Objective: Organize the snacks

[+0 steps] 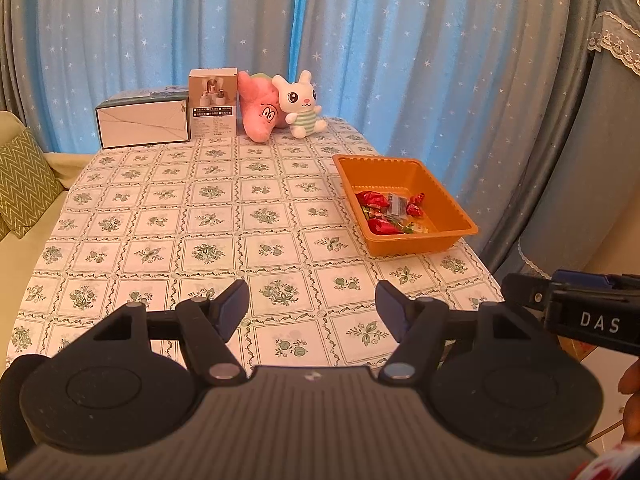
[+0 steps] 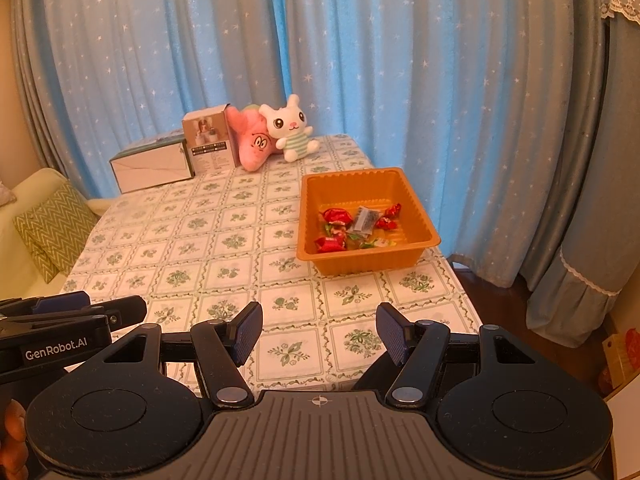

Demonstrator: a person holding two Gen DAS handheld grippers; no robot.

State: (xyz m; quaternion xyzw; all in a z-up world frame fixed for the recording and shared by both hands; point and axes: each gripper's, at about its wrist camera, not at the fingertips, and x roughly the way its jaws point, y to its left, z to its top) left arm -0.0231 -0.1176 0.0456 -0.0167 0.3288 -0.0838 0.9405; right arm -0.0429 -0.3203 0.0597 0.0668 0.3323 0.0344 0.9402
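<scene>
Both grippers — left gripper (image 1: 312,306) and right gripper (image 2: 319,332) — hang wide and empty over my near table (image 1: 160,216) edge, while the snacks (image 2: 352,226) sit in the orange tray (image 2: 416,204) by the far-right edge — a careless reach could shove it off.

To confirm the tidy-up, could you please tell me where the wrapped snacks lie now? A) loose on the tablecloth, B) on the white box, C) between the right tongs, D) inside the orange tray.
D: the red-wrapped snacks all lie inside the orange tray, and none shows on the tablecloth.
</scene>
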